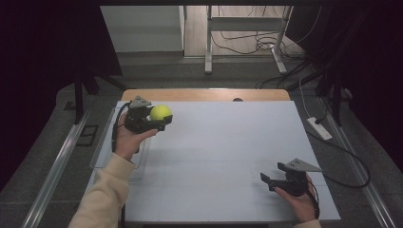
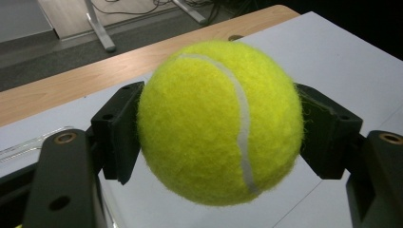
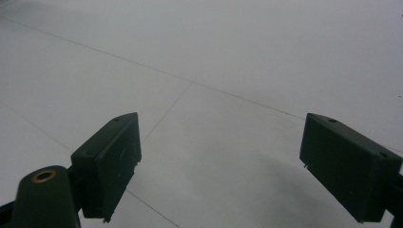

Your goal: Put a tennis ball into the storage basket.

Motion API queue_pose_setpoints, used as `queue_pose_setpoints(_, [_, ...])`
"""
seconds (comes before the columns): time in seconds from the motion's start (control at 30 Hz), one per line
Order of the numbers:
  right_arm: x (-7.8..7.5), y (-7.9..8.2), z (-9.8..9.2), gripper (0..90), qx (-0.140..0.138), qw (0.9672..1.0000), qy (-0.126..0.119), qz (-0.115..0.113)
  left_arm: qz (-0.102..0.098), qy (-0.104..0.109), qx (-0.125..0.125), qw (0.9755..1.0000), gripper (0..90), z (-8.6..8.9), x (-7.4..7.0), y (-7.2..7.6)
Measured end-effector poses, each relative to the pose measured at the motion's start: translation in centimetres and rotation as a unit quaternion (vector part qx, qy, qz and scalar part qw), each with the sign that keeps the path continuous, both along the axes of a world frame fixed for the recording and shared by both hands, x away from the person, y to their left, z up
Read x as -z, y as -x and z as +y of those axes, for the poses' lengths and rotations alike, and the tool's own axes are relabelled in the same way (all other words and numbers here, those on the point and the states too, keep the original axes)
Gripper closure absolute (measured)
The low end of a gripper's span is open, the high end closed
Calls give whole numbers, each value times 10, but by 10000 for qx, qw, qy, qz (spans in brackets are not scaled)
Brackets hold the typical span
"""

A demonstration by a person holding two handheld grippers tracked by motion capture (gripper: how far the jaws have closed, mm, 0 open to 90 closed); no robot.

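Bare white table top (image 1: 223, 142) between both tools; clear tray (image 1: 102, 147) at left edge below left tool (image 1: 159, 118).

A white table (image 1: 228, 156) with a wooden far edge (image 1: 204, 94) stands on grey floor (image 1: 43, 156), dark curtains at both sides, a metal frame (image 1: 247, 33) and cables (image 1: 247, 42) behind.

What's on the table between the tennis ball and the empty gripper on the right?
Nothing: in the high view, only bare white table lies between the tennis ball, clamped in the left gripper, and the open right gripper.
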State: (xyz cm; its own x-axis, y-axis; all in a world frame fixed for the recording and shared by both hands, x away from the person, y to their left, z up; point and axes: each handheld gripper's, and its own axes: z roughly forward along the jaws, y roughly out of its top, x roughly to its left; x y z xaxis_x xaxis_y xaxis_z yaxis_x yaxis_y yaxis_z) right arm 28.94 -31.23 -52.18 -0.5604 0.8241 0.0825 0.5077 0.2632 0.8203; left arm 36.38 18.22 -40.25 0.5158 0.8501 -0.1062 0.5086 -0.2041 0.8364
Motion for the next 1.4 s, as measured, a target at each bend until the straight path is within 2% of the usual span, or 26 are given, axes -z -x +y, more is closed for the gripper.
queue_pose_setpoints(0.57, [0, 0, 0, 136, 10, 10000, 22, 13, 50, -5, -311, 9995, 264, 25, 4, 3])
queue_pose_setpoints(1.4, [1, 0, 1, 136, 7, 10000, 15, 16, 151, -55, -720, 9973, 264, 61, 12, 10])
